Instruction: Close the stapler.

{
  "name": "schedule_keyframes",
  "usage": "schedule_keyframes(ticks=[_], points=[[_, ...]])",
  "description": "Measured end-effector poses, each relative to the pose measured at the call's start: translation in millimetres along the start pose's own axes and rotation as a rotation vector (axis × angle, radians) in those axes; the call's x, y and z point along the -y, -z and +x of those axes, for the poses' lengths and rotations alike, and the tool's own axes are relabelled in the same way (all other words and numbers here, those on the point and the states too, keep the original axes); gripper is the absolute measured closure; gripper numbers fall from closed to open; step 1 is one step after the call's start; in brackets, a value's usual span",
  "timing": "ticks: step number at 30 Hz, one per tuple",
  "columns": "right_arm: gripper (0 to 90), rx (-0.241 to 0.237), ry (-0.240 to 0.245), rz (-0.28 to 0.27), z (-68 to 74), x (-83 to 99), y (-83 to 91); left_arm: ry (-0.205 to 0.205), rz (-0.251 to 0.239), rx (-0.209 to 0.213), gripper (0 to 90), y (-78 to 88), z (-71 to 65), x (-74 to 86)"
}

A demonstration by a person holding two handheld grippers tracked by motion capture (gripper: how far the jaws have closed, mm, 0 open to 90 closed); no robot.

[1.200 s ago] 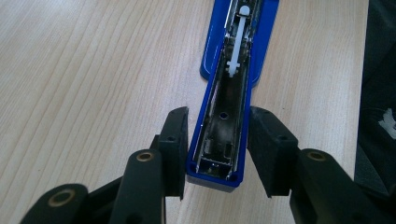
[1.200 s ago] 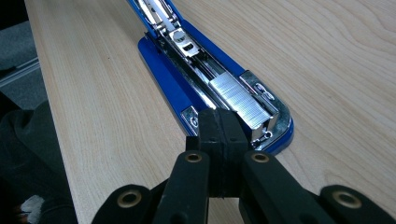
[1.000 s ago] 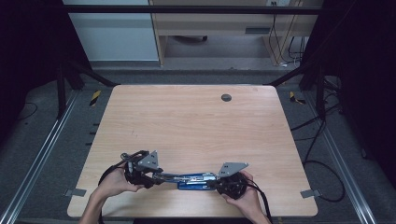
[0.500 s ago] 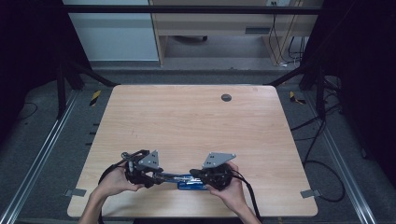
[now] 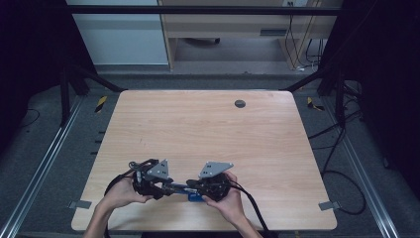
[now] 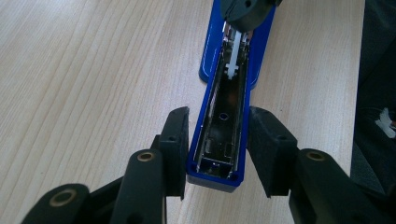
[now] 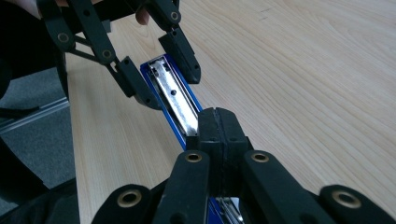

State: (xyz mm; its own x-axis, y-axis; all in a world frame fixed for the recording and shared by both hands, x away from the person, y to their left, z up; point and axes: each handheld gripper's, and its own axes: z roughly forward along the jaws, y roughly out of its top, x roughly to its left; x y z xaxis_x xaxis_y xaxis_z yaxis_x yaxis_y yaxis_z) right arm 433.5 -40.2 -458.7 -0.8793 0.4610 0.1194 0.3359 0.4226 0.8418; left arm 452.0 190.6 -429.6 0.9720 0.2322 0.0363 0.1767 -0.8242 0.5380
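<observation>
Right gripper (image 5: 194,185): lower centre of the high view, fingers (image 7: 217,135) pressed together over the magazine, probably to push along it.
Left gripper (image 5: 168,189): fingers (image 6: 176,140) clamped on the stapler (image 6: 224,126), steadying it.
Stapler: blue, open, flat on the surface (image 5: 208,134), lower centre.
Change: right gripper slid left toward the left gripper; left unmoved.

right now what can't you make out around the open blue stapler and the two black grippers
- Blue plastic stapler with its metal staple channel open: its far end, left gripper view, is covered by the right gripper and cut by the top edge.
- Whether staples are loaded: too small, glare on the channel.
- Right gripper tips, right gripper view: shut, pressed on the channel; what lies underneath is hidden.
- Left gripper: pad contact with the stapler's sides unclear.
- High view: stapler mostly under hands.
</observation>
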Motion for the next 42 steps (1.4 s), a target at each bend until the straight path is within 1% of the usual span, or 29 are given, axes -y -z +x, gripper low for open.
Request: schedule_keyframes(ticks=[5, 7, 12, 17, 22, 27, 28, 29, 30, 33, 36, 37, 38, 40, 41, 42], points=[[90.0, 0.010, 0.012, 0.010, 2.9, -0.5, -6.9, -0.001, 0.000, -0.001, 59.8, 0.1, 0.0, -0.1], [90.0, 0.006, 0.002, 0.014, 3.5, -0.3, -8.8, 0.000, 0.000, -0.001, 59.8, 0.2, -0.1, -0.2], [90.0, 0.010, -0.025, -0.007, 4.0, -1.2, -11.7, 0.001, -0.003, -0.002, 59.7, 0.5, -0.2, -0.4], [90.0, 0.025, -0.017, -0.016, 7.3, -1.1, -15.7, 0.000, -0.007, -0.003, 59.8, 0.5, -0.3, -0.4], [90.0, 0.021, -0.020, 0.002, 8.8, 0.0, -20.4, -0.006, -0.002, -0.005, 59.6, 0.9, 0.1, -0.5], [90.0, 0.016, -0.019, 0.013, 10.1, 1.1, -24.5, 0.000, -0.007, -0.011, 59.1, 1.5, 0.0, -1.0], [90.0, 0.017, -0.019, 0.011, 10.1, 1.0, -24.5, 0.010, -0.019, -0.013, 59.0, 1.6, -0.5, -1.0], [90.0, 0.016, -0.020, 0.010, 10.0, 0.8, -24.4, 0.006, -0.020, -0.014, 58.9, 2.9, 0.0, -1.0], [90.0, 0.015, -0.021, 0.011, 9.7, 0.6, -23.9, 0.016, -0.038, -0.014, 58.8, 3.9, -0.3, -0.8], [90.0, 0.017, -0.020, 0.011, 9.2, 0.1, -22.6, 0.026, -0.081, -0.021, 56.9, 10.6, -0.2, -0.7], [90.0, 0.017, -0.017, 0.013, 8.9, 0.2, -22.3, 0.039, -0.119, -0.039, 54.0, 18.9, -0.8, -1.4], [90.0, 0.017, -0.018, 0.013, 8.8, 0.2, -22.4, 0.055, -0.147, -0.043, 53.7, 20.9, -1.4, -1.3], [90.0, 0.017, -0.019, 0.012, 8.8, 0.2, -22.3, 0.054, -0.155, -0.051, 53.2, 24.2, -0.8, -1.2], [90.0, 0.017, -0.020, 0.013, 9.0, 0.2, -22.2, 0.084, -0.193, -0.078, 52.4, 28.3, -1.1, -0.7], [90.0, 0.018, -0.020, 0.012, 9.0, 0.3, -22.2, 0.092, -0.209, -0.088, 52.1, 30.4, -0.6, 0.0], [90.0, 0.017, -0.021, 0.012, 8.9, 0.2, -22.3, 0.111, -0.228, -0.118, 52.0, 33.2, -0.2, 1.2]])
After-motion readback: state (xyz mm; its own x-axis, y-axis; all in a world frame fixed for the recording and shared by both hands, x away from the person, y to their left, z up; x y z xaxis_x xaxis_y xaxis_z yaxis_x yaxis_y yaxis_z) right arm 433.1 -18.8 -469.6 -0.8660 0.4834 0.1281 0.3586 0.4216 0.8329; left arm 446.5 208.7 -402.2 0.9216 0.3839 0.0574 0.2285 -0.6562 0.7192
